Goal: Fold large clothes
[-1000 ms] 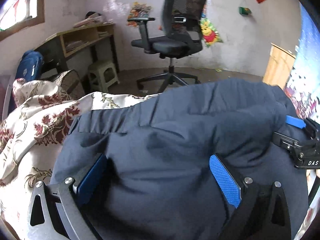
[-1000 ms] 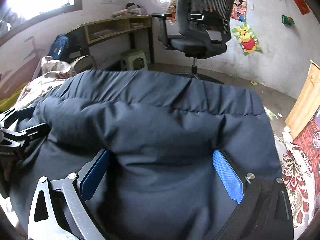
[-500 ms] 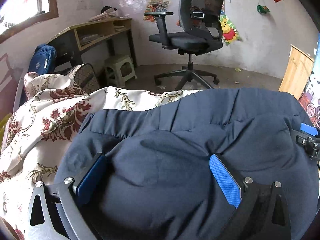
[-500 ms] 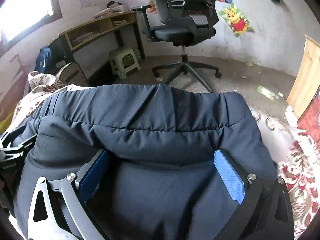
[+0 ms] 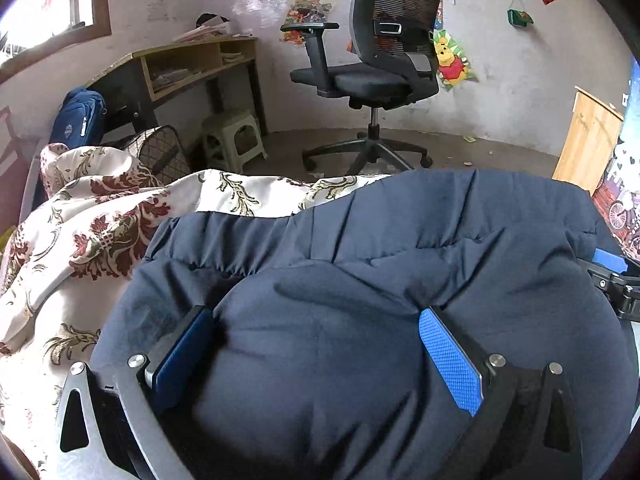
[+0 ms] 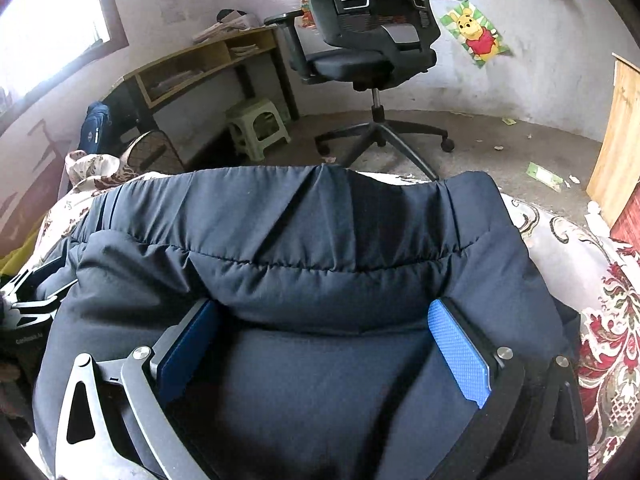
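Since a second ago both views are dropping lower and the navy padded jacket [image 5: 360,320] is settling flatter onto the floral bedspread [image 5: 92,240], so the fold looks like it's being laid down now. The jacket is filling the lower centre of both frames. Left gripper [image 5: 316,344] and right gripper [image 6: 324,340] are both spread wide with puffy fabric bulging between the pads; can't tell if they're actually pinching it. The only lettering is on the gripper body at the right view's left edge, and it's too blurry to read.

A lived-in home bedroom: floral bedspread [image 5: 100,236] on the bed, a wooden table [image 5: 188,60] along the wall, office chair [image 5: 380,64], green stool [image 6: 260,126], Winnie-the-Pooh poster [image 6: 476,36], littered concrete floor [image 6: 500,148].
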`<state>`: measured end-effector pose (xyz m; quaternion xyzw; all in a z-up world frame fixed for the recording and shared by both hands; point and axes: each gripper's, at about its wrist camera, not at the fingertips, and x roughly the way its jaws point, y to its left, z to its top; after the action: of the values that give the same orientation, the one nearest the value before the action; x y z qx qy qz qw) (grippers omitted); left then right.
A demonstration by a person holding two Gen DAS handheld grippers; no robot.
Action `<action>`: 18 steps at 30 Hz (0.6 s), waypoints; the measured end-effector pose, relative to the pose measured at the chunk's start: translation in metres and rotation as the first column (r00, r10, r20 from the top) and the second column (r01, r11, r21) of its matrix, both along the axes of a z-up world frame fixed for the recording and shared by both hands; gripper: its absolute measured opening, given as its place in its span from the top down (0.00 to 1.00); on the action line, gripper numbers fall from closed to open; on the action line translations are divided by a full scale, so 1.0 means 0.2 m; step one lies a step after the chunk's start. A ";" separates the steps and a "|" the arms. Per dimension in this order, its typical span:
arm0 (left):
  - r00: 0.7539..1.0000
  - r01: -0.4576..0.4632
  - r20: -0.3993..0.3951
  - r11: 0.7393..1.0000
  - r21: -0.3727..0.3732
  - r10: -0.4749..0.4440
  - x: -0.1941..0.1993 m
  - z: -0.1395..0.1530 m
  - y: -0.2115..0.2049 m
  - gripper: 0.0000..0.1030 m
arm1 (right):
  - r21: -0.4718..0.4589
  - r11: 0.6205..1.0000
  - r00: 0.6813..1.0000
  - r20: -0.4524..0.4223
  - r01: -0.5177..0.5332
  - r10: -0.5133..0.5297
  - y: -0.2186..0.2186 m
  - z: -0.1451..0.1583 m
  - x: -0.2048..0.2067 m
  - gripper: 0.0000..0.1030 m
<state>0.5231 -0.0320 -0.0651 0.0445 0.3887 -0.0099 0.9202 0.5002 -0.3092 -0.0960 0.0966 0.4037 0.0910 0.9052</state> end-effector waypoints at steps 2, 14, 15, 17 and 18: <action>1.000 0.003 -0.003 1.000 -0.015 -0.004 0.00 0.00 0.01 0.00 | 0.002 1.000 1.000 0.001 0.000 0.000 0.00 0.00 0.00 0.01; 1.000 0.018 -0.020 0.997 -0.073 -0.019 0.01 -0.04 0.04 0.00 | -0.006 1.000 1.000 0.000 0.001 -0.001 -0.01 -0.01 0.00 0.01; 1.000 0.018 -0.020 0.997 -0.075 -0.020 0.01 -0.05 0.04 0.00 | -0.007 1.000 1.000 0.000 0.001 -0.001 -0.01 -0.01 0.00 0.01; 1.000 0.018 -0.020 0.997 -0.079 -0.020 0.01 -0.05 0.04 0.00 | -0.009 1.000 1.000 0.000 0.002 -0.002 -0.01 -0.02 0.00 0.01; 1.000 0.018 -0.019 0.997 -0.080 -0.020 0.01 -0.05 0.04 0.00 | -0.010 1.000 1.000 0.000 0.002 -0.002 -0.01 -0.02 0.00 0.01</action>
<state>0.5258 -0.0233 -0.0751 0.0113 0.3969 -0.0347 0.9171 0.5005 -0.3112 -0.1008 0.0928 0.4041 0.0881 0.9057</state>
